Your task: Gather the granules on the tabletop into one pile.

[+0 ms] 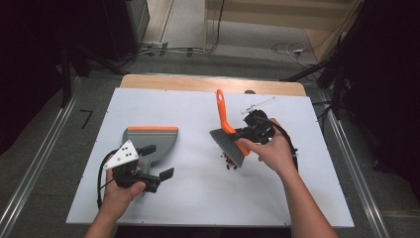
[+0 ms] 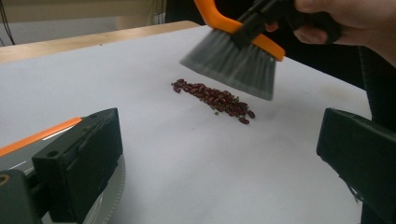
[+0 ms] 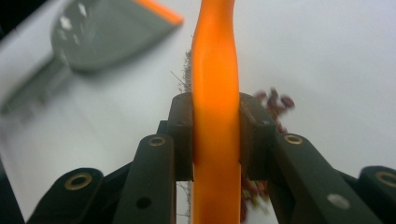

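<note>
Beans (image 2: 213, 99): small dark red heap on the white table (image 1: 198, 198), lying as a short streak. They're my landmark for everything else.

Brush (image 1: 228, 137) hangs just above and behind the beans, bristles down, not touching them from what I see in the left gripper view. Its orange handle runs up and away from the beans, toward the far edge of the table. My right gripper (image 1: 246, 133) is clamped tight on that handle, jaws pressing both sides, plain in the right gripper view.

Dustpan (image 1: 148, 141) sits well to the left of the beans, orange lip on the far side. My left gripper (image 1: 162, 179) is just beside the pan's near end; jaws stand wide apart w/ nothing between them, pointing across at the beans.

Key relation: pan lies left of the beans, brush on their right and a bit above. The streak's long axis runs roughly across the line from brush to pan, so I judge a leftward sweep would take it broadside. Right hand is the nearer one to the beans; left is well apart. Gap betw. beans and pan is bare table.
</note>
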The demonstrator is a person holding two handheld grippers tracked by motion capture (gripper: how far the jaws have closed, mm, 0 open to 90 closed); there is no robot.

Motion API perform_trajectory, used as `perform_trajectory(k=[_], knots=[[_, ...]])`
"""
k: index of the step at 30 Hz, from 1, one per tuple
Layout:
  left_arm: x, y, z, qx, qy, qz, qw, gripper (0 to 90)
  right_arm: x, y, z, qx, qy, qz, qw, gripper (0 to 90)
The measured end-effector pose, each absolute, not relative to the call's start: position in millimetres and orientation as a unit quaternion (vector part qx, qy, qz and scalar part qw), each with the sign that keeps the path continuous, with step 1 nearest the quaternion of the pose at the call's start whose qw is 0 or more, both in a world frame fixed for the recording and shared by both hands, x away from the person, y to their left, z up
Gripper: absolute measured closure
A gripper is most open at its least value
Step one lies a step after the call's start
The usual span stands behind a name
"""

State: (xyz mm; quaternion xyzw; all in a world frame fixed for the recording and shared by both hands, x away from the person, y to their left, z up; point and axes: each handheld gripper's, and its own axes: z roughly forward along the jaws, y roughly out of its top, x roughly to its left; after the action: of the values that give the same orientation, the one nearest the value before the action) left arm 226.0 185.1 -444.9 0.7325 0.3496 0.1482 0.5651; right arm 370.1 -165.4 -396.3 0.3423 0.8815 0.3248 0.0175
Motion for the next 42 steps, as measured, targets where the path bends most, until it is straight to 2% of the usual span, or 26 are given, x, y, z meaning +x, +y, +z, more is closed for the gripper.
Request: perform_trajectory(k=[7,14,20,31,42], knots=[[226,182,-445,0.735,0.349,0.148,0.562,0.6,348,-174,-403,0.274,0.916,0.292,0.035,68.8],[225,182,-445,0.735,0.348,0.149,0.563,0.6,333,-160,-424,0.209,0.944,0.255,0.014,68.8],[225,183,-445,0.734,0.349,0.15,0.563,0.5,347,-153,-435,0.199,0.947,0.25,0.018,68.7],[225,185,-445,0.734,0.349,0.149,0.562,0.6,373,-152,-439,0.192,0.948,0.255,0.013,68.4],[226,184,-446,0.735,0.349,0.149,0.562,0.6,390,-151,-439,0.179,0.948,0.261,0.029,68.2]])
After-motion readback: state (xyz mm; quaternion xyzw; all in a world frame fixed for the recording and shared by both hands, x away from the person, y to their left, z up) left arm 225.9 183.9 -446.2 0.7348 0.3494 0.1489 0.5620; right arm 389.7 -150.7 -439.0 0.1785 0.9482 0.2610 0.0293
